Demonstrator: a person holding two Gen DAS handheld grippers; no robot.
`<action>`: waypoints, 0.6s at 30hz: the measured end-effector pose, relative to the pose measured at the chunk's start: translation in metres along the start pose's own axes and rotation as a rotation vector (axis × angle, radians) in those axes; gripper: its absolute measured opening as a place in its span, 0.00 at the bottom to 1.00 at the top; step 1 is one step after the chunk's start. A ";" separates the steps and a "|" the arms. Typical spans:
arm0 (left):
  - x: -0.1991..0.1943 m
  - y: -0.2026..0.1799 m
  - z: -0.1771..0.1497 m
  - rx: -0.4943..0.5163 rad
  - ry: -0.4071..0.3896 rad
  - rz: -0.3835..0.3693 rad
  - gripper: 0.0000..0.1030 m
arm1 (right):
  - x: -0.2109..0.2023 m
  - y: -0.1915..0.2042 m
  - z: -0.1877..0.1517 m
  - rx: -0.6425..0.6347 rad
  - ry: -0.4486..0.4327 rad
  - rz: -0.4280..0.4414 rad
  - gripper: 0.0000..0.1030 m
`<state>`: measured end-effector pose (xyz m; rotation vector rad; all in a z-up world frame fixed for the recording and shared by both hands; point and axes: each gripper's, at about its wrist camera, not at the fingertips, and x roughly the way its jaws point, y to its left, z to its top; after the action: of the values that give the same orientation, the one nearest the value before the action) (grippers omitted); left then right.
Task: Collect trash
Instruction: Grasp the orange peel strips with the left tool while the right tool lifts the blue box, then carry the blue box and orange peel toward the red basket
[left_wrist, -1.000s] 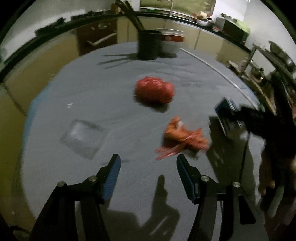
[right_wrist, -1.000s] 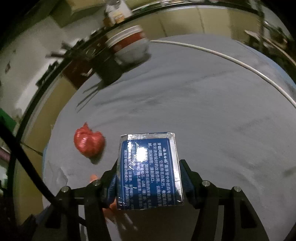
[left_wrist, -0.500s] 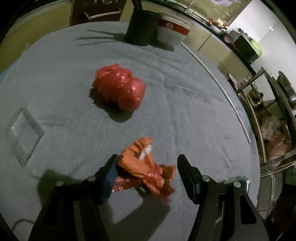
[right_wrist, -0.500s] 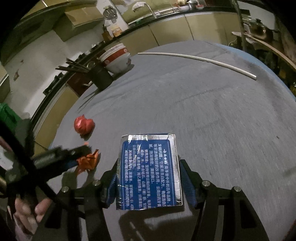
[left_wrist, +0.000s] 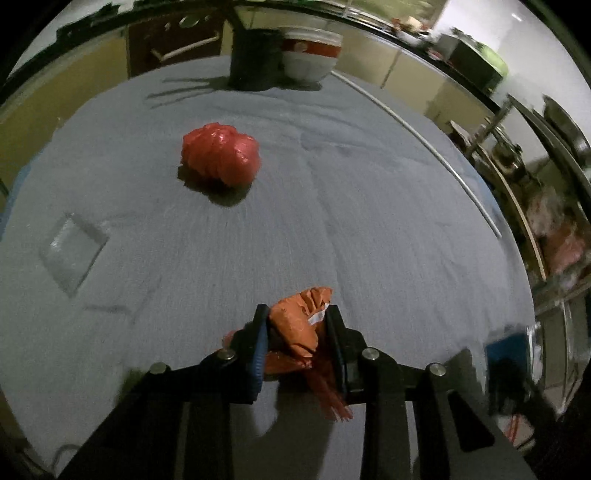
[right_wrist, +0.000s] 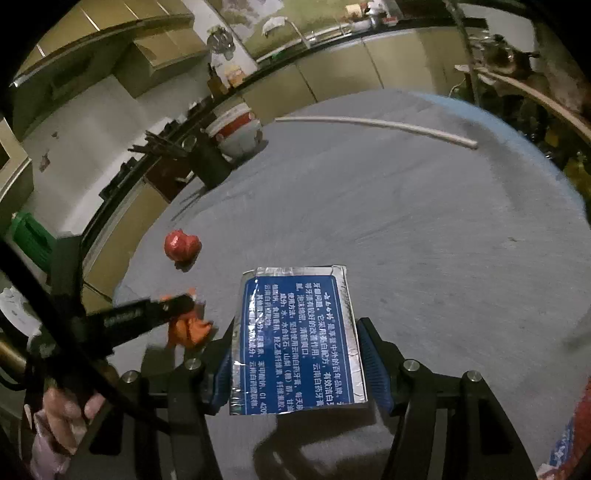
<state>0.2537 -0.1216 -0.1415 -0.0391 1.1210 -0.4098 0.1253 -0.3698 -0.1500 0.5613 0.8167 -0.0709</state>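
Orange wrapper (left_wrist: 295, 325), crumpled plastic, sits pinched between the pads of the left tongs (left_wrist: 295, 334), low over the near part of the surface (left_wrist: 369, 206). Right tongs (right_wrist: 297, 354) are pressed onto a blue foil sachet (right_wrist: 295, 339) with white print, held flat and clear of the cloth.

Progress, judged from how things lie: two pieces of trash in hand, neither deposited yet. Left on the surface: a red crumpled bag (left_wrist: 221, 158) near the middle, apart from both tongs, and a clear flat plastic piece (left_wrist: 72, 251) toward the left edge. A white thin rod (left_wrist: 424, 147) lies along the far right edge; trash or not, cannot tell.

Containers: a dark pot (left_wrist: 255, 59) at the far edge holds dark sticks, probably utensils. Just beside it, touching or nearly so, a white tub with a red band (left_wrist: 310, 55); contents not visible. No bin identifiable in either view, so the drop-off point is unknown.
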 end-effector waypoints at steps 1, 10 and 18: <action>-0.006 -0.001 -0.004 0.012 -0.005 -0.002 0.30 | -0.004 0.000 -0.001 0.002 -0.006 0.002 0.61; -0.073 -0.024 -0.053 0.129 -0.091 -0.001 0.30 | -0.042 0.002 -0.029 0.003 -0.042 0.000 0.61; -0.118 -0.050 -0.089 0.211 -0.170 -0.030 0.30 | -0.080 0.006 -0.060 -0.013 -0.070 -0.004 0.61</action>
<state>0.1170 -0.1125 -0.0664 0.0935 0.9058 -0.5397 0.0313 -0.3470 -0.1235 0.5422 0.7497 -0.0890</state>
